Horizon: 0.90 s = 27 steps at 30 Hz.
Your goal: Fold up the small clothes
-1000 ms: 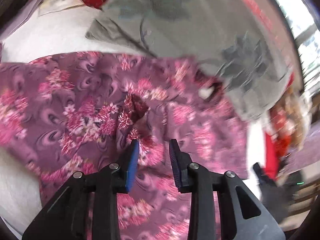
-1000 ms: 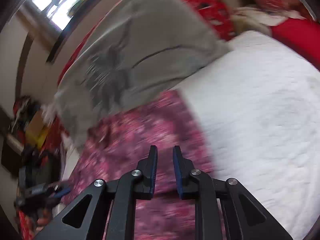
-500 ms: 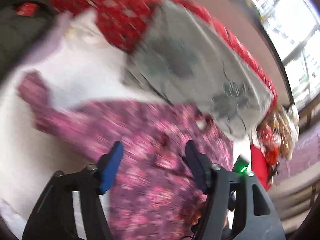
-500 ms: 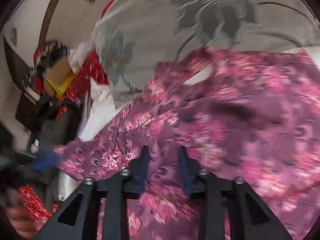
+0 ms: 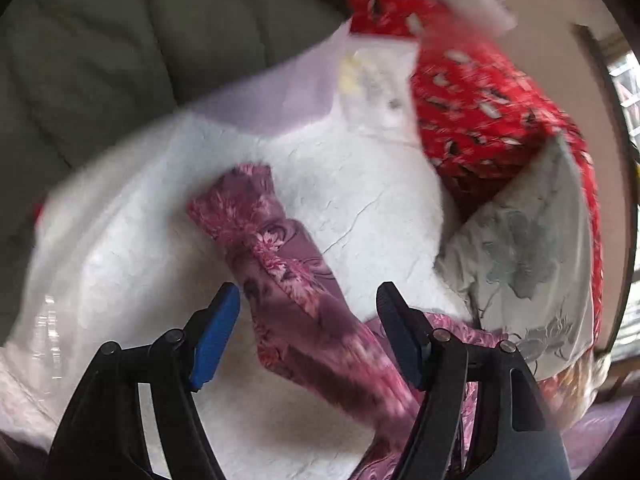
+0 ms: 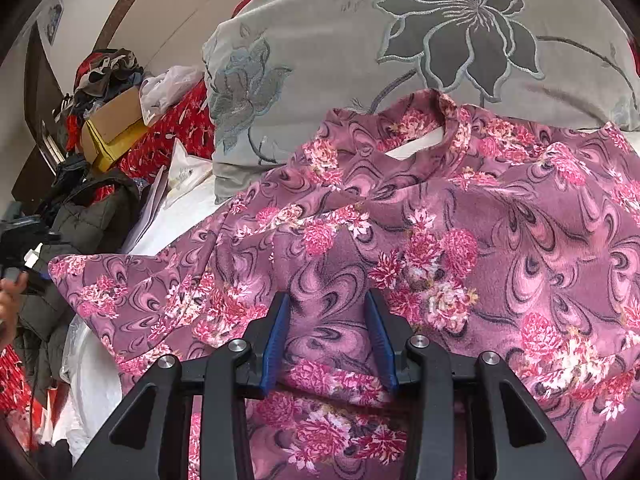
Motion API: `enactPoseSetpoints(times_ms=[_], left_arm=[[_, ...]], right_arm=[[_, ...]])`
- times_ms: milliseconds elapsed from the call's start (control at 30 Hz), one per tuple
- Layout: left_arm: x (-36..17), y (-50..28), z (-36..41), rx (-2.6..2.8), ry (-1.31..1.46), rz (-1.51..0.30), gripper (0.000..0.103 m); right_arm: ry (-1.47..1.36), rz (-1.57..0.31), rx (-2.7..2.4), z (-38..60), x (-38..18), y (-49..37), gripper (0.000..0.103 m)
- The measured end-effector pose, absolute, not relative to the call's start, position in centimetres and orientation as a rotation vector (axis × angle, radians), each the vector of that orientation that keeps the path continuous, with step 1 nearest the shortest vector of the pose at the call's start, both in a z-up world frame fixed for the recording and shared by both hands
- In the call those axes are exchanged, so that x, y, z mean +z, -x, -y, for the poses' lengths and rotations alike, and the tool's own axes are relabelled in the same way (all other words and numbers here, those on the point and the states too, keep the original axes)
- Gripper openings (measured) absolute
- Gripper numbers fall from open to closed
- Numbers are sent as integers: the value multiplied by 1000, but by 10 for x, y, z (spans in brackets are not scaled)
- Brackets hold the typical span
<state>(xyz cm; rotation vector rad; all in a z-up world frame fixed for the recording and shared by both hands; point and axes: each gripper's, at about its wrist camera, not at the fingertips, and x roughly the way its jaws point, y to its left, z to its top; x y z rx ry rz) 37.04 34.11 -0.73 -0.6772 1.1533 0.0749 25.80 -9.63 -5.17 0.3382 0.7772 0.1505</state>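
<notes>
Your left gripper [image 5: 308, 334] has its jaws spread wide and opening further, poised over the sleeve [image 5: 280, 264] of the pink floral top [image 6: 460, 248]; the sleeve runs between the blue pads but neither pad presses on it. Your right gripper [image 6: 326, 338] stands partly spread, and a raised fold of the same top sits between its pads; whether the pads actually touch that cloth is hard to tell. The top lies spread on the white bed cover [image 5: 360, 208], collar at the far side, its left sleeve stretched out to the left. Beyond it, at the far side, lies a grey pillow [image 6: 360, 40] embroidered with dark flowers, and to the far left a red patterned cloth [image 5: 472, 120] and a dark padded jacket [image 6: 92, 216]. The left view is smeared by motion, so the sleeve's cuff and the papers beyond it are soft, and the lower part of the sleeve is cut off behind the gripper's fingers. At the left edge of the right view you can make out only a sliver of your left hand [image 6: 8, 312] and its tool. A second ago both grippers were nearly pressed together over the body of the top; since then the left one has swung out to the sleeve and both have spread.
</notes>
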Motion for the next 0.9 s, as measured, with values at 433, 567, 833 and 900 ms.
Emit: enactPoseSetpoints(times_ms=[433, 567, 833, 900], left_arm=[[35, -314, -348, 182, 573, -887, 3], [2, -280, -372, 224, 597, -950, 4], [-55, -238, -421, 159, 976, -891, 41], [-58, -238, -425, 172, 1016, -862, 61]], right_arm=[[-364, -762, 163, 100, -53, -256, 42], [-363, -762, 162, 100, -54, -256, 42], [-355, -764, 156, 100, -53, -255, 42], [-357, -763, 157, 100, -53, -255, 42]])
